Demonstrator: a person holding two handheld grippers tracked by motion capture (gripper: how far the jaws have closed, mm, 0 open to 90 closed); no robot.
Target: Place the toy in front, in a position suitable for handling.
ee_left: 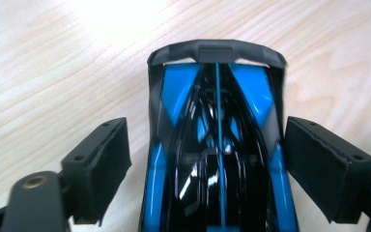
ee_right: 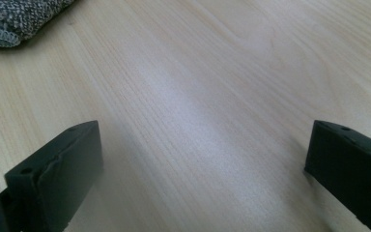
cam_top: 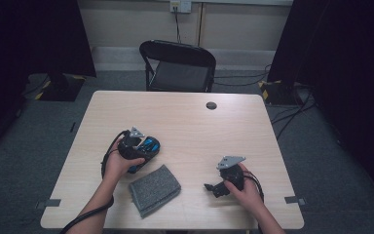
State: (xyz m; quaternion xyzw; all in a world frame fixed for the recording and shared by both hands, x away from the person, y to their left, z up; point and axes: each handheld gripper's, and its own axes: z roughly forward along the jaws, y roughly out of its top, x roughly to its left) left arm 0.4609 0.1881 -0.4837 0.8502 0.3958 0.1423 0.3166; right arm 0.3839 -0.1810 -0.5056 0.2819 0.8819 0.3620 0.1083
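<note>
On the pale wooden table [cam_top: 185,117], toward its left half, sits a glossy blue-and-black toy car body [cam_top: 146,146]. The left gripper [ee_left: 207,159] straddles that car: its two black jaws stand spread on either side of the shell, with a slim gap showing between each pad and the bodywork, so nothing is pinched. Just in front of the car lies a folded grey knitted cloth [cam_top: 154,189]. Well to the right, the right gripper [cam_top: 214,187] rests low over bare wood, its jaws wide apart and holding nothing.
</note>
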